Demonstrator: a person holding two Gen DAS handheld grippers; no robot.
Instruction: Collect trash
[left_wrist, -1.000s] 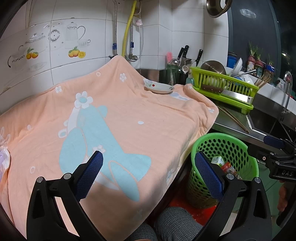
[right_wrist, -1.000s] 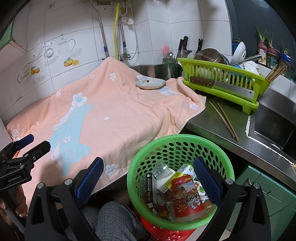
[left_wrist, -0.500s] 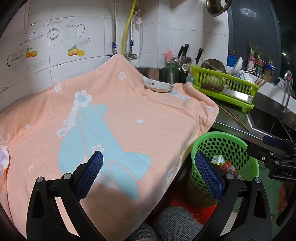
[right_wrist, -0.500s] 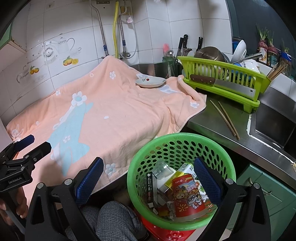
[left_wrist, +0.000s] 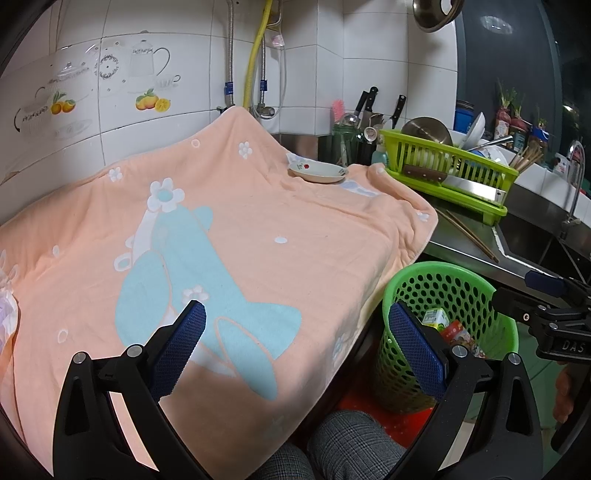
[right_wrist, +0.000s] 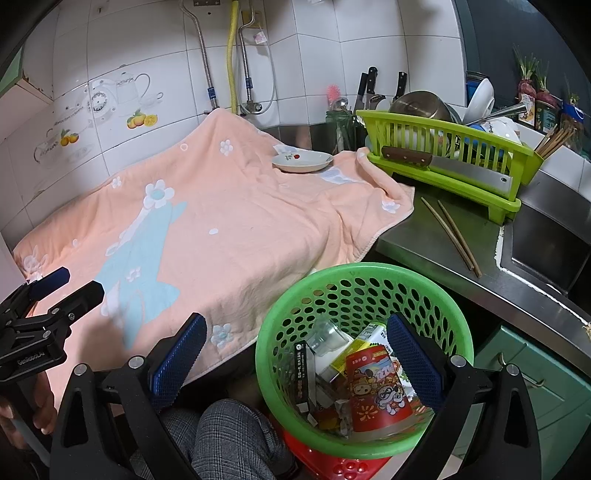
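Left-wrist view, read from its left edge: a crumpled bit of white material (left_wrist: 6, 314) is cut off by the frame, too little showing to identify. One peach terry towel with a pale blue figure and white flowers (left_wrist: 229, 236) covers the work surface, and the left gripper (left_wrist: 295, 347) hovers over its near edge, its two blue-padded fingers spread wide with nothing between them. One small white dish with a red mark (left_wrist: 317, 172) sits on the towel's far corner. Further right, one lime-green plastic dish rack (left_wrist: 447, 177) holds a cleaver, a pan lid and bowls, partly hidden behind one another. Two wooden chopsticks (left_wrist: 467, 230) lie on the steel counter (left_wrist: 458, 251) beside a sink. One round green perforated plastic basket (left_wrist: 439, 291) stands below the counter edge, resting on something red that is mostly hidden. In the right-wrist view the right gripper (right_wrist: 295, 354) hangs just above the basket (right_wrist: 354, 273), equally wide open and empty. The collected trash lies inside: one red printed paper cup (right_wrist: 376, 391), one black slim box (right_wrist: 301, 373), one clear plastic cup (right_wrist: 325, 334) and a yellow-green carton (right_wrist: 365, 343), with more scraps beneath that cannot be counted. Grey checked trousers (right_wrist: 225, 439) show at the bottom.
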